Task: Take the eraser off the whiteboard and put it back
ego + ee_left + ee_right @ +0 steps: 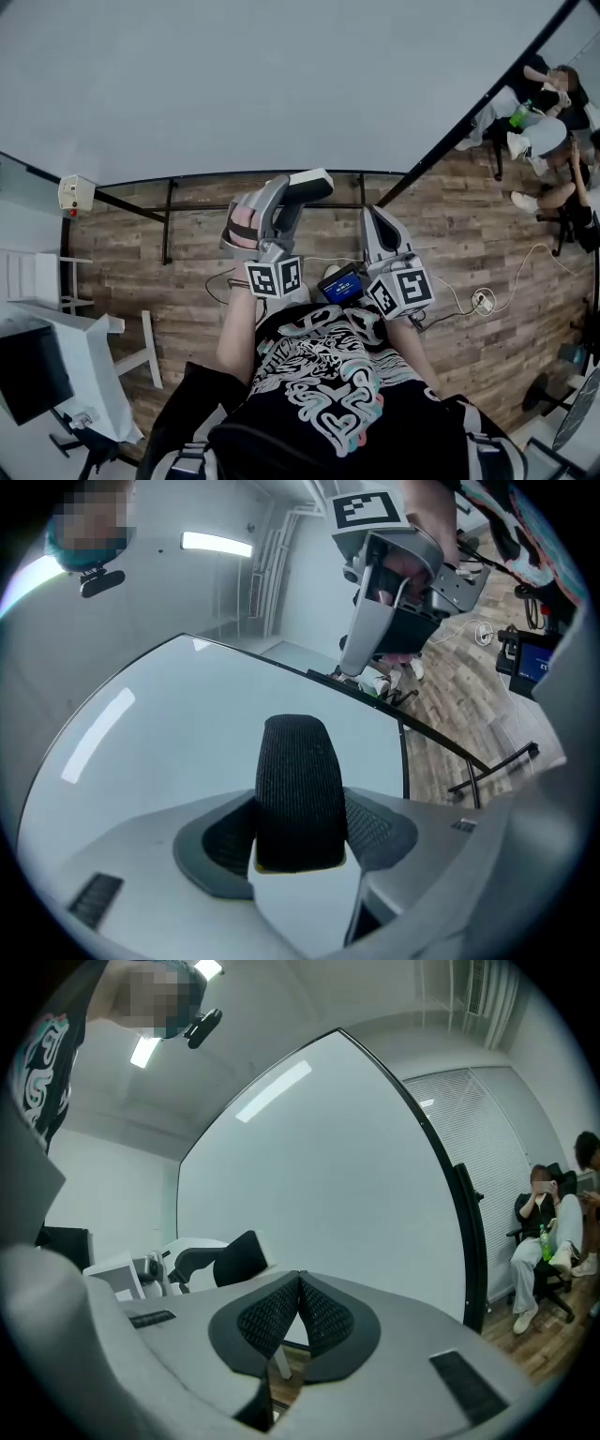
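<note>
The eraser (298,789), with a black felt face and a pale body, sits upright between the jaws of my left gripper (298,834), which is shut on it. The head view shows the eraser (310,184) as a white block at the tip of the left gripper (292,199), just in front of the whiteboard (281,84). My right gripper (298,1283) is shut with its pads together and nothing in it. It hangs to the right of the left one (373,217). The right gripper view shows the eraser (239,1255) beside the whiteboard (319,1166).
The whiteboard's black frame and stand legs (167,225) rest on a wooden floor. Seated people (548,131) are at the far right. A white desk and chair (56,337) stand at the left. Cables and a power strip (483,300) lie on the floor.
</note>
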The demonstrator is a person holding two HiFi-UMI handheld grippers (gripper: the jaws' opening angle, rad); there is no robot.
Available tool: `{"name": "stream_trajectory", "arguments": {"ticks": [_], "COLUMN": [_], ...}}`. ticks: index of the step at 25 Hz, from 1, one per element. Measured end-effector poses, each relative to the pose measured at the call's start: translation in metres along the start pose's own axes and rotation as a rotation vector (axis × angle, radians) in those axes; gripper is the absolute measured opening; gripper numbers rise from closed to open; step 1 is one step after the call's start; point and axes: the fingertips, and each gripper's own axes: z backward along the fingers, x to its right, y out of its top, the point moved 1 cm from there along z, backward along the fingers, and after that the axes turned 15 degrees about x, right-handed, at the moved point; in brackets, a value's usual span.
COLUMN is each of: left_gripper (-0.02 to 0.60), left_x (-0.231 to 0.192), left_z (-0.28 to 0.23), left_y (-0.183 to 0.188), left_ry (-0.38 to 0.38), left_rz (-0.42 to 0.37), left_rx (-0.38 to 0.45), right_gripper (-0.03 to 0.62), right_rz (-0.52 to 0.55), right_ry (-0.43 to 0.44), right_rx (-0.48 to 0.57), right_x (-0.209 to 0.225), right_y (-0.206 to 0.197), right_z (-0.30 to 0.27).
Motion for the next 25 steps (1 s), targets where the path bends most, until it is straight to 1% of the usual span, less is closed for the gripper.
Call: {"name": "stream_trajectory", "arguments": {"ticks": [8, 11, 18, 22, 25], "left_gripper": [0.27, 0.27, 0.269, 0.269, 0.27], "left_x": [0.002, 0.002, 0.005, 0.0, 0.006], "left_z": [-0.021, -0.028, -0.056, -0.056, -0.071], "left_y": [-0.01, -0.008, -0.012, -0.015, -0.018], "left_ry": [0.005, 0.006, 0.014, 0.023, 0.016], "left_rz": [0.013, 0.007, 0.014, 0.009, 0.011], "left_rx": [0.009, 0.011, -0.009, -0.015, -0.022], "right_gripper": [0.014, 0.014, 0.014, 0.014, 0.014], "right_rz": [0.011, 0.014, 0.013, 0.012, 0.001], "right_ry": [-0.005, -0.003, -0.001, 0.003, 0.004], "right_rx": [-0.011, -0.007, -0.017, -0.008, -0.015], "right_x": [0.013, 0.021, 0.049, 0.049, 0.064], "right_y": [-0.003, -0.002, 0.0, 0.001, -0.004], "right_z": [-0.017, -0.021, -0.031, -0.035, -0.042]}}
